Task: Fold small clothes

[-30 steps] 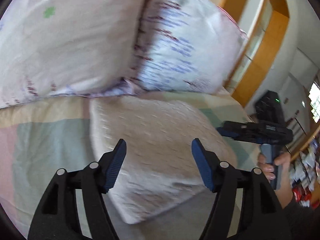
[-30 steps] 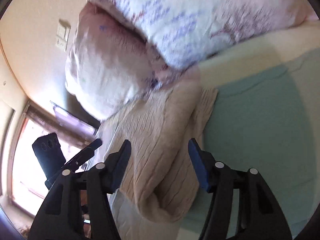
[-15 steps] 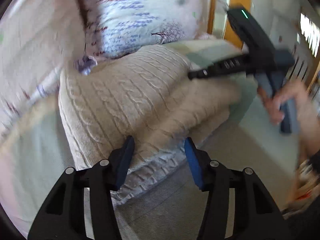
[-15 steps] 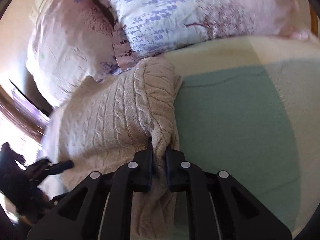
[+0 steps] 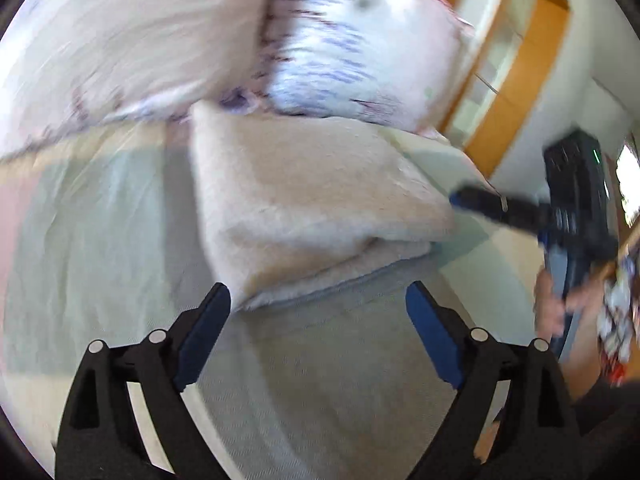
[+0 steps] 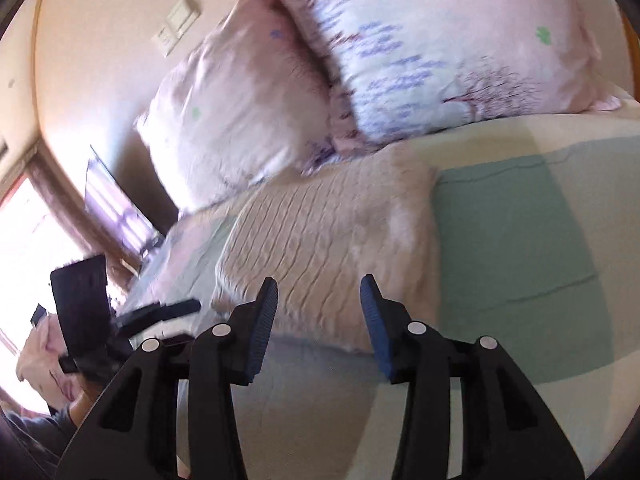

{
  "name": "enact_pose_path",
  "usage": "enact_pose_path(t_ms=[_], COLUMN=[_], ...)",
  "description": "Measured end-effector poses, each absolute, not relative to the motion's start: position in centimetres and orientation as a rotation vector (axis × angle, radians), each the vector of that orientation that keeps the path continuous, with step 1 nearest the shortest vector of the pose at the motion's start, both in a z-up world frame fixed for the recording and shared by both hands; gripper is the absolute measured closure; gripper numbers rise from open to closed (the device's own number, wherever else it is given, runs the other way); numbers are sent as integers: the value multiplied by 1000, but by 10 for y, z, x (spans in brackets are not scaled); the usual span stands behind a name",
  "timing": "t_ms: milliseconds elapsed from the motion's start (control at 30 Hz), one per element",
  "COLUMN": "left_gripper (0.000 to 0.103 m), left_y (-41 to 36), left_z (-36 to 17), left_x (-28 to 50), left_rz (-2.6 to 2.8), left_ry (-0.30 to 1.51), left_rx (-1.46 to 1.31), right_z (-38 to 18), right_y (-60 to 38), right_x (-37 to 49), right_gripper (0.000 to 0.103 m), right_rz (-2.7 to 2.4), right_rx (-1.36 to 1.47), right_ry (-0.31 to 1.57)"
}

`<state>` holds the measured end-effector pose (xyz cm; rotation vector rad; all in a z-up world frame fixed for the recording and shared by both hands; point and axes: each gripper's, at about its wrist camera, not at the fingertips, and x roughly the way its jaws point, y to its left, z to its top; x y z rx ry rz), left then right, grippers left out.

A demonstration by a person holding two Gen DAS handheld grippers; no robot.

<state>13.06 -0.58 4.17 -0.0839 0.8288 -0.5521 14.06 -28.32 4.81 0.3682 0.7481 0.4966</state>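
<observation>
A cream cable-knit sweater lies folded in a thick rectangle on the bed, its far edge against the pillows. It also shows in the right wrist view. My left gripper is open and empty, just short of the sweater's near edge. My right gripper is open and empty above the sweater's near edge. The right gripper appears in the left wrist view at the sweater's right corner, the left gripper in the right wrist view at its left side.
Two pink and white floral pillows stand behind the sweater. The bedsheet has green, cream and pink blocks. A wooden door frame is at the right, a window at the left.
My right gripper has let go of the sweater's fold and opened. My left gripper has opened wider and drawn back from the sweater. Both views are blurred by motion.
</observation>
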Motion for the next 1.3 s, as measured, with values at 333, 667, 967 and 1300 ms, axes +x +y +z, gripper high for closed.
enact_pose_path(t_ms=[333, 667, 967, 1300], left_gripper=[2, 2, 2, 2], left_y=[-19, -34, -32, -33], left_z=[28, 7, 7, 7], left_x=[124, 134, 135, 135], left_rz=[-278, -184, -185, -183], left_ry=[858, 934, 935, 935], left_rx=[43, 131, 125, 124], right_z=[46, 10, 4, 4], right_y=[-258, -227, -211, -210], right_x=[131, 119, 118, 118], right_gripper=[15, 5, 1, 1], right_rz=[278, 128, 106, 107], right_rx=[226, 75, -18, -18], right_ry=[802, 914, 919, 918])
